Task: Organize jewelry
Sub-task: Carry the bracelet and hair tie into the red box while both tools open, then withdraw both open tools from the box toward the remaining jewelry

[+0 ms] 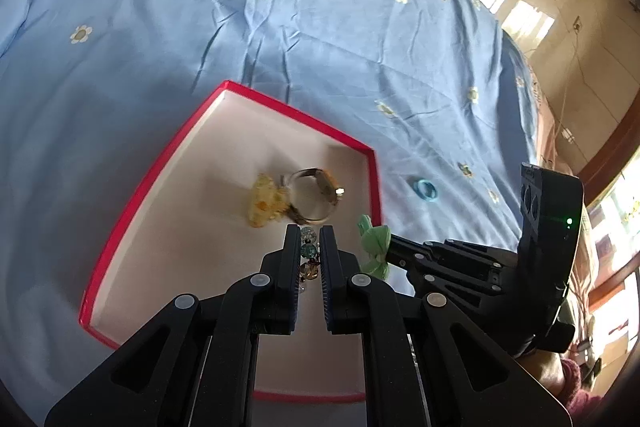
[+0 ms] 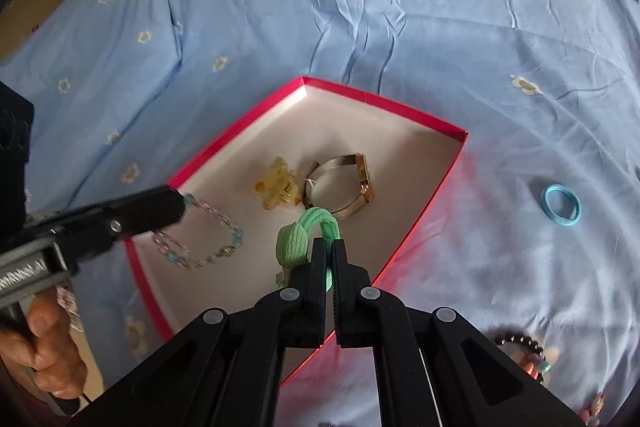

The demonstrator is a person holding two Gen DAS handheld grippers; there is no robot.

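Over the red-rimmed, white-lined cardboard box [image 2: 424, 187] on the bed, a clear-and-teal beaded bracelet [image 2: 208, 247] is pinched in the left gripper [image 1: 310, 241] and a green fabric hair tie [image 2: 308, 235] in the right gripper [image 2: 330, 247]; release into the box is judged next.

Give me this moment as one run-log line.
left hand-held gripper: shut on beaded bracelet | right hand-held gripper: shut on green hair tie | both over red box

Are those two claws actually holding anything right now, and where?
Yes. The right claw pinches the green hair tie by its loop. The left claw grips the beaded bracelet at one end, over the red box.
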